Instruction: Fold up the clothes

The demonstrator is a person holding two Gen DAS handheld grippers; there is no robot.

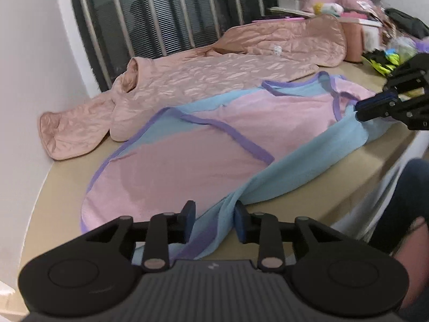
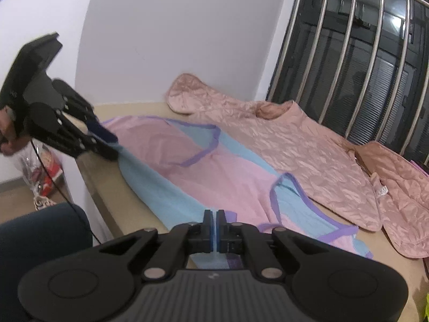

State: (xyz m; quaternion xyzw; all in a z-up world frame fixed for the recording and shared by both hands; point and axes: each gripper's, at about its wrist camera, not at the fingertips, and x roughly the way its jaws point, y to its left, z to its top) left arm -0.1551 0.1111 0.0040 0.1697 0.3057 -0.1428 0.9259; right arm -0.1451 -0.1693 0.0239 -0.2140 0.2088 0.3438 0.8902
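We've got a tan surface (image 1: 308, 187) against the wall and barred window. Flat on it: pink-and-blue shirt (image 1: 187, 155) with purple trim near the front edge, quilted pink jacket (image 1: 203, 80) right behind, touching it. Blurred clutter (image 1: 380, 59) piles on the far right end.

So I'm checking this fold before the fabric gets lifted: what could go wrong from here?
1. The left gripper has bunched blue fabric between its jaws, but the pads look not fully pressed on it; the pink and blue garment may slip out.
2. The right gripper pinches only a thin edge, so that corner could pull free.
3. The garment overlaps the quilted pink jacket, which may get dragged along.
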